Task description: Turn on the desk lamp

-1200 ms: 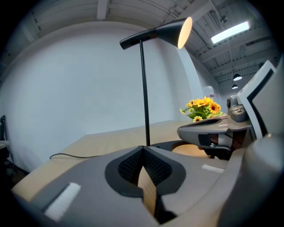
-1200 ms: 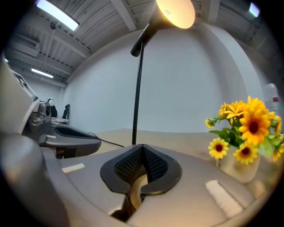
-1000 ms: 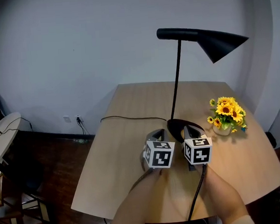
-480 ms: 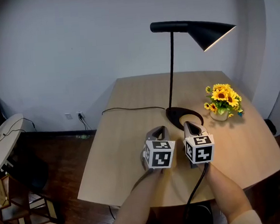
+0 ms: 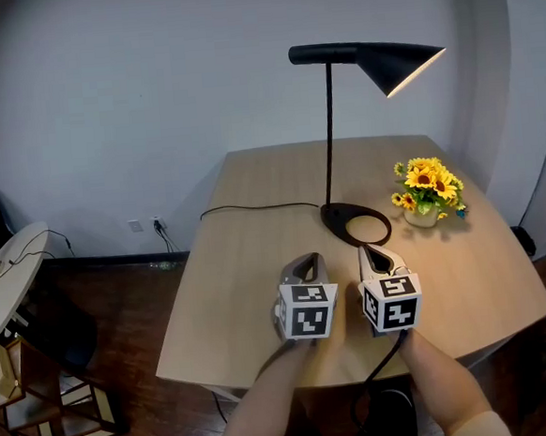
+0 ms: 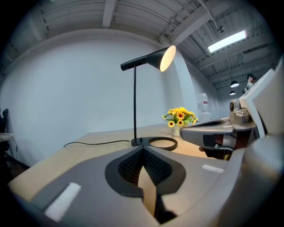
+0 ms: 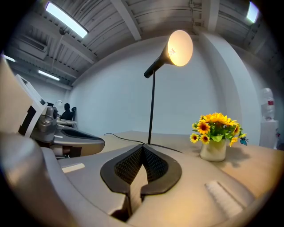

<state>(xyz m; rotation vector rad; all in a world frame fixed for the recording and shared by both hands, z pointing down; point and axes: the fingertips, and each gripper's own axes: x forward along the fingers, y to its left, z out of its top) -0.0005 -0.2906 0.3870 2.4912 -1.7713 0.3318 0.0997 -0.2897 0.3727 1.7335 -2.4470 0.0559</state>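
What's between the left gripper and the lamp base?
Nothing but bare table, seen in the head view between left gripper and lamp base; the left gripper view agrees.

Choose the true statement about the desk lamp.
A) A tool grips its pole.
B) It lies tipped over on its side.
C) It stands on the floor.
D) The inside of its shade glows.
D: the shade of the desk lamp shines bright inside, and the lamp stands upright on the table.

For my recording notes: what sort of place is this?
Probably an office or studio: a light wooden table with a tall black desk lamp, and long strip lights on a bare beamed ceiling.
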